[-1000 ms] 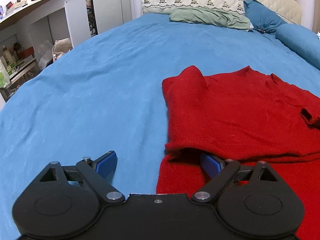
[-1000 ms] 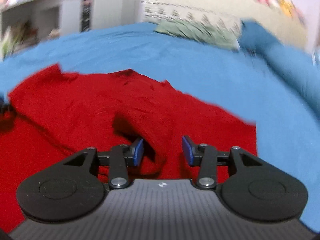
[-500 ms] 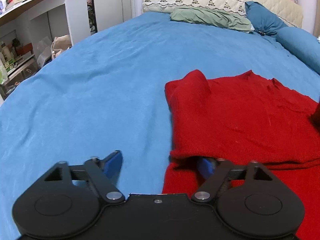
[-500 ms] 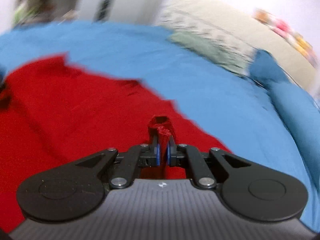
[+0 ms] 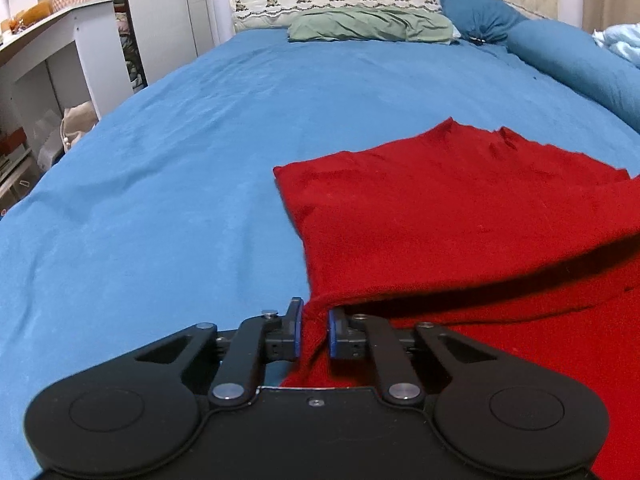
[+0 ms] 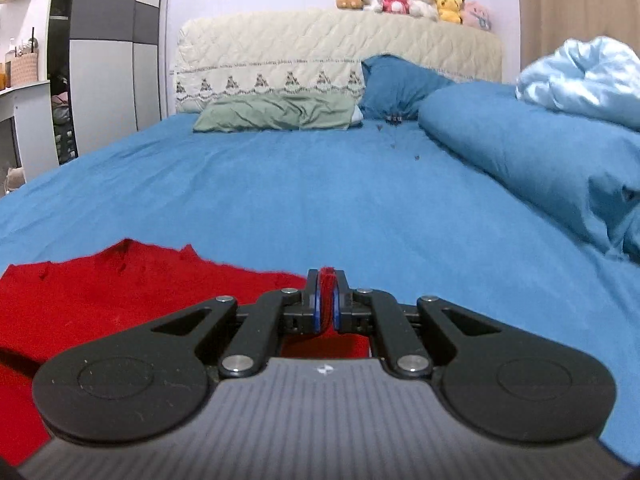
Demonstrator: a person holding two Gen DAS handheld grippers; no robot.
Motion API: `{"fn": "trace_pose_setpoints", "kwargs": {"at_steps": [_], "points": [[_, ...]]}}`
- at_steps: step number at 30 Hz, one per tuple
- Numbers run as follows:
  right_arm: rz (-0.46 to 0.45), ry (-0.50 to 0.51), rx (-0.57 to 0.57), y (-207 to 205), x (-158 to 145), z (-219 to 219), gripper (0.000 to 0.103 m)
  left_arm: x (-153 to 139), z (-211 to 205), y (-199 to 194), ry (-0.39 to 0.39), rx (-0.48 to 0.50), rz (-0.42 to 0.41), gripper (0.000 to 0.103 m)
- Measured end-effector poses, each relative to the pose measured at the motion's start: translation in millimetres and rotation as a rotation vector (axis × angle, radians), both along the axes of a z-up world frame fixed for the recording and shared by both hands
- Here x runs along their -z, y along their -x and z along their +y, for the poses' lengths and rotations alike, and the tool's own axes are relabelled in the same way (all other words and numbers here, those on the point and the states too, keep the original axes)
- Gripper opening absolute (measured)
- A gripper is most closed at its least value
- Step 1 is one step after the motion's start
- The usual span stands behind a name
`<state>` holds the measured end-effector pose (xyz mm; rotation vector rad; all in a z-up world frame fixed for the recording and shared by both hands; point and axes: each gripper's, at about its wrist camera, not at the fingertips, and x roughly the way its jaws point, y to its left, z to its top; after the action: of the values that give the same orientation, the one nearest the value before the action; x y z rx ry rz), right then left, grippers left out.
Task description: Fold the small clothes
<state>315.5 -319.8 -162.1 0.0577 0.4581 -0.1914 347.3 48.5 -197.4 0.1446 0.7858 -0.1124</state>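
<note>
A red knitted garment (image 5: pixel 460 220) lies on the blue bed sheet (image 5: pixel 180 160), its upper layer folded over the lower one. My left gripper (image 5: pixel 314 334) is shut on the left edge of the upper layer, near the sheet. My right gripper (image 6: pixel 326 300) is shut on a pinch of the same red garment (image 6: pixel 120 292) at its right side and holds it lifted a little above the bed. The garment's lower part is hidden behind both gripper bodies.
A green pillow (image 6: pixel 276 112) and blue pillows (image 6: pixel 396 80) lie at the headboard. A rolled blue duvet (image 6: pixel 540 152) with a pale blue cloth (image 6: pixel 580 76) runs along the right. White shelves (image 5: pixel 52 60) stand beyond the bed's left edge.
Both grippers have closed on the red garment: the right first, then the left on the folded edge. The right gripper has lifted and swung toward the headboard. The sleeve bump at the garment's far left has flattened.
</note>
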Motion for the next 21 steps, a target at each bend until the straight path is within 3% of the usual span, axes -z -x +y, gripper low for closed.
{"fn": "trace_pose_setpoints", "kwargs": {"at_steps": [8, 12, 16, 17, 18, 19, 20, 21], "points": [[0.095, 0.006, -0.001, 23.5, 33.6, 4.8, 0.021, -2.5, 8.1, 15.1, -0.008, -0.009, 0.016, 0.01], [0.117, 0.009, 0.051, 33.0, 31.5, 0.7, 0.029, -9.8, 12.0, 25.4, -0.016, -0.028, 0.025, 0.01], [0.08, 0.026, 0.077, 48.8, 16.8, 0.9, 0.031, -30.4, 3.4, 37.3, 0.01, -0.011, -0.018, 0.011], [0.068, 0.024, 0.055, 48.9, 13.6, 4.4, 0.038, -35.0, -3.1, 37.2, 0.023, 0.008, -0.027, 0.012], [0.06, 0.018, 0.023, 47.1, 11.4, 8.0, 0.054, -37.9, -9.2, 35.2, 0.038, 0.024, -0.031, 0.017], [0.052, 0.01, -0.015, 43.7, 10.7, 13.5, 0.064, -39.5, -16.3, 30.6, 0.058, 0.04, -0.03, 0.03], [0.041, 0.004, -0.04, 41.7, 10.9, 18.2, 0.072, -39.4, -23.2, 24.7, 0.078, 0.054, -0.031, 0.037], [0.04, -0.002, -0.068, 38.8, 11.9, 22.7, 0.072, -37.8, -28.8, 19.3, 0.088, 0.063, -0.035, 0.046]]}}
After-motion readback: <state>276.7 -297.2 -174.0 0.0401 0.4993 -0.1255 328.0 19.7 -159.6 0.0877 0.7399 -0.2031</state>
